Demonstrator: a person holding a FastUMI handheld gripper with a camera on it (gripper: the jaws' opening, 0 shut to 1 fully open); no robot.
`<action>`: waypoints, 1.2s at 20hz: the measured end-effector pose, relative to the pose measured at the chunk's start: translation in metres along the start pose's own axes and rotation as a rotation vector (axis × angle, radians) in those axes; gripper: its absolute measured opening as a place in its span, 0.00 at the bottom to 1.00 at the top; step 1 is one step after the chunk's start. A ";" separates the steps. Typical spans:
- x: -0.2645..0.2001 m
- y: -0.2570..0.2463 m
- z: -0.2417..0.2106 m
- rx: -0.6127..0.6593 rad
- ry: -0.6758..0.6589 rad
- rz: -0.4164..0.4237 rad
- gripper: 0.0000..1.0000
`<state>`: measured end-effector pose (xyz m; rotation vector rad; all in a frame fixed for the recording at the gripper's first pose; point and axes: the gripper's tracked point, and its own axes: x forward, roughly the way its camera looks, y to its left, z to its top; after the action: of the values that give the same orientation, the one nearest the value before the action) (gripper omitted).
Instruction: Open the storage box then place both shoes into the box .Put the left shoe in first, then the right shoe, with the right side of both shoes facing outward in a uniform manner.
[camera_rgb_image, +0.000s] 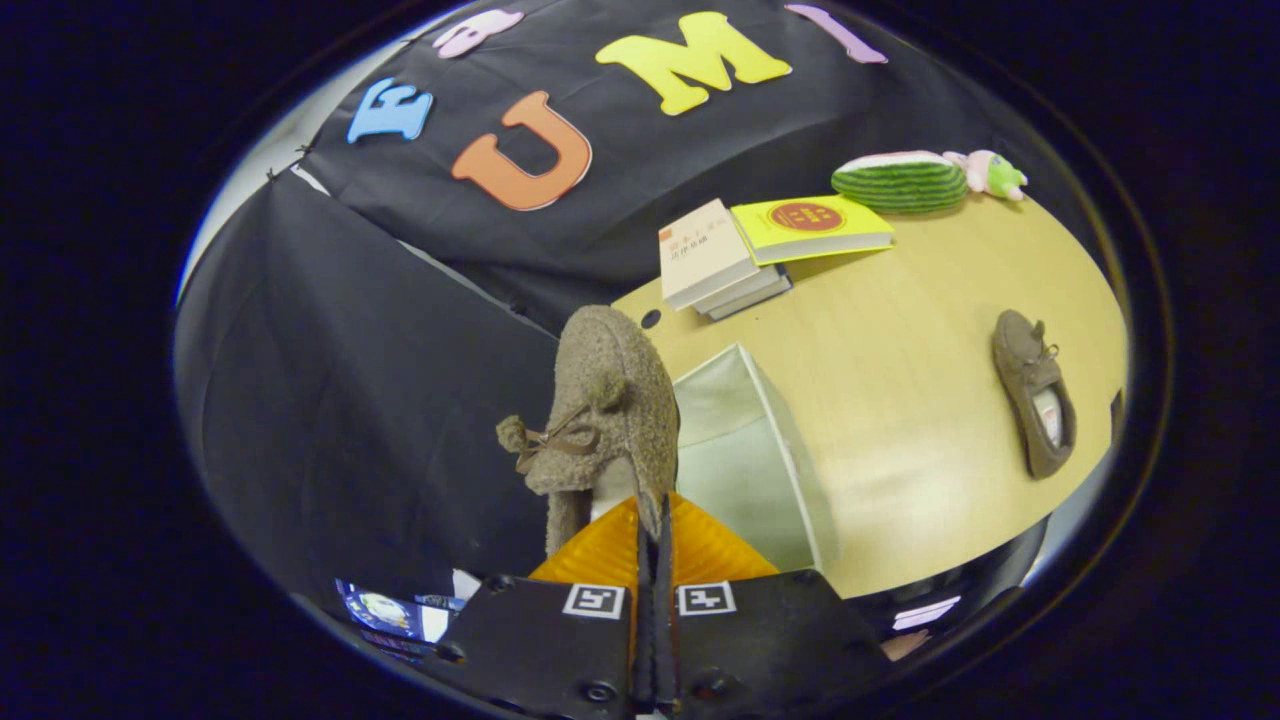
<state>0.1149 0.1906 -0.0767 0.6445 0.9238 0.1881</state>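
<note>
Gripper view: the gripper (652, 530) is clenched on the heel rim of a fuzzy brown shoe (600, 420), both fingers pressing the thin collar between them, the shoe held aloft with its lace bow visible. Just beside it stands the pale storage box (760, 460) on the wooden table (900, 400). A second brown shoe (1035, 392) lies well apart. Stacked books (740, 255) and a green striped plush toy (905, 182) sit beyond.

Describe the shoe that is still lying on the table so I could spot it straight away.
Start at the pale wooden table. Well beyond the gripper, whose fingers are shut on a fuzzy brown lace-up shoe beside the white storage box, its matching brown shoe lies alone on bare wood, far from the stacked books.
</note>
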 end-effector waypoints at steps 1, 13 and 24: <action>0.014 0.001 -0.007 0.000 0.020 -0.023 0.06; 0.084 -0.008 -0.063 0.017 0.210 -0.095 0.13; 0.050 -0.003 -0.021 -0.384 -0.002 -0.115 0.81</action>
<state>0.1281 0.2181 -0.1211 0.2357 0.8895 0.2542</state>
